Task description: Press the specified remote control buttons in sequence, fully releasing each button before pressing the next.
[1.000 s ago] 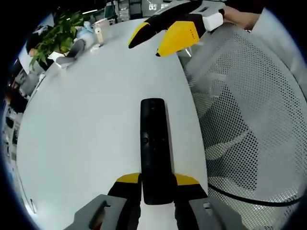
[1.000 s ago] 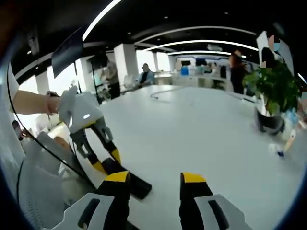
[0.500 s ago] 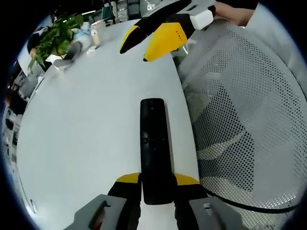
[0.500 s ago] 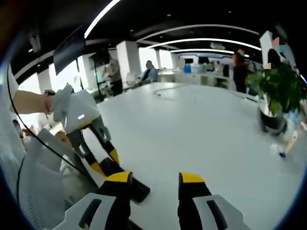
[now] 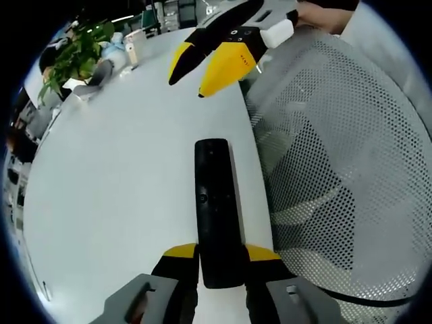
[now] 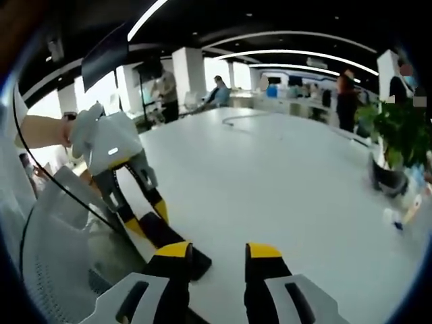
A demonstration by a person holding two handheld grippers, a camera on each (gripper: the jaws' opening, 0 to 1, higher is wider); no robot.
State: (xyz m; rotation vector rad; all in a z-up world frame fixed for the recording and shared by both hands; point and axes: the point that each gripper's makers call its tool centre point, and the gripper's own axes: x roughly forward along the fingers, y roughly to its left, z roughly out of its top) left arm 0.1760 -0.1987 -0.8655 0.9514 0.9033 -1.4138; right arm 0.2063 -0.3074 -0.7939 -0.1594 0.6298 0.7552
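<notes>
Presently, one remote control (image 5: 218, 209): long, slim, black bar with rounded ends and a matte face, small buttons faintly visible along its length. It lies flat on the table (image 5: 121, 175) close to the near right edge, its rear end pinched between the jaws of the left gripper (image 5: 221, 260). Judged purpose of the hold: to steady the remote so a press does not push it about.

Right gripper (image 5: 192, 71): seen in the left gripper view above the far end of the remote, well clear of it, not touching. Its jaws are tapered, yellow-tipped on black, standing a little apart with nothing between them; in the right gripper view (image 6: 219, 256) the same gap shows. Judged role: the pressing tool, poised for a button, with no press in hand at this moment.

Table: white, smooth, broad, curved at its edge.

Mesh chair (image 5: 337, 169): white perforated back, just beyond the table's right edge.

Potted plant (image 5: 74, 50): green leaves, at the far left corner beside small clutter.
</notes>
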